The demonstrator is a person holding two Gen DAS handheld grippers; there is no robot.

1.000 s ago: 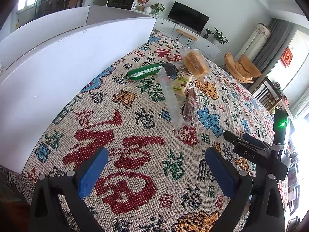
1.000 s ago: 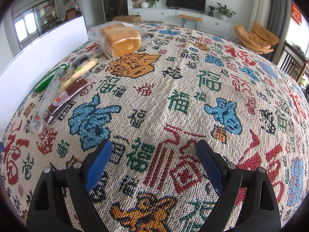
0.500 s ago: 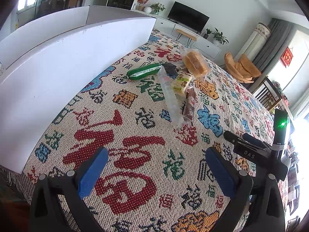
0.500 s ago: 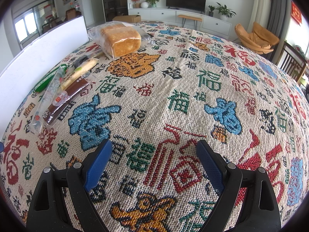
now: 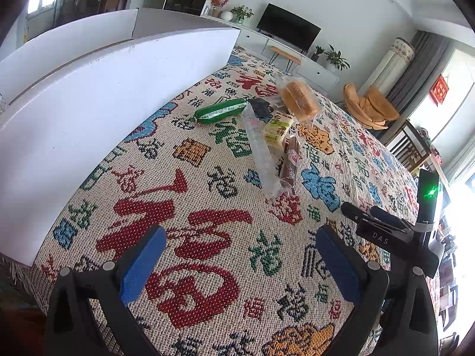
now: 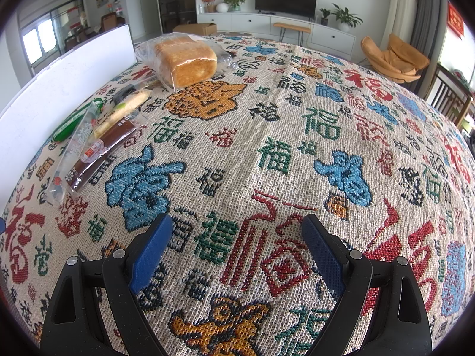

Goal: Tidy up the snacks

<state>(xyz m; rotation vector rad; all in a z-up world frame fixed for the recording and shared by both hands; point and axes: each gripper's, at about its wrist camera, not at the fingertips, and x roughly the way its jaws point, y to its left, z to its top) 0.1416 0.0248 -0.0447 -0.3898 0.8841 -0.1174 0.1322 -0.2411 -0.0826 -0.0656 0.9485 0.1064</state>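
Observation:
Several snacks lie in a cluster on the patterned tablecloth point(image 5: 207, 207). A bagged bread loaf point(image 5: 298, 99) point(image 6: 185, 60) sits farthest. Near it lie a green sausage-shaped pack point(image 5: 221, 111) point(image 6: 72, 123), a long clear packet point(image 5: 261, 154) point(image 6: 74, 151), a pale green-and-cream pack point(image 5: 277, 129) point(image 6: 124, 109), a brown bar point(image 5: 289, 163) point(image 6: 102, 149) and a small dark pack point(image 5: 261, 106). My left gripper point(image 5: 237, 255) is open and empty, well short of the snacks. My right gripper point(image 6: 237, 240) is open and empty over bare cloth, right of the cluster.
A white foam board wall point(image 5: 89, 103) point(image 6: 59, 80) stands along the table's left side. The right gripper's body point(image 5: 394, 231) shows at the right of the left wrist view. A living room with TV, cabinet and chairs lies beyond the table.

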